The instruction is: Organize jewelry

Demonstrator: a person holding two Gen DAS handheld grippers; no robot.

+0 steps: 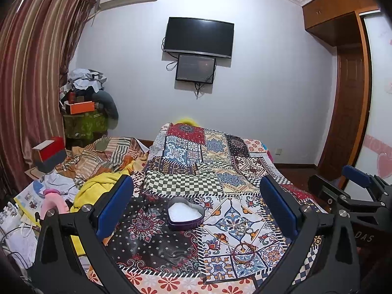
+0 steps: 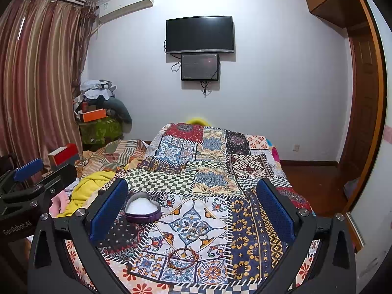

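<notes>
Jewelry lies loose on the patchwork quilt (image 1: 186, 169): in the left wrist view, silver rings (image 1: 241, 229) and a red cord bracelet (image 1: 242, 253) sit right of the heart-shaped box (image 1: 185, 214); left gripper (image 1: 196, 208) gapes, empty. Right wrist view: bracelet (image 2: 182, 257) nearest, rings (image 2: 197, 231) beyond, box (image 2: 142, 209) far left; right gripper (image 2: 196, 210) spread, holding nothing.

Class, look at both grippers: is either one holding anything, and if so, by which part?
Nothing is held. The left gripper and right gripper are both open above the quilt; the bracelet lies untouched.
</notes>
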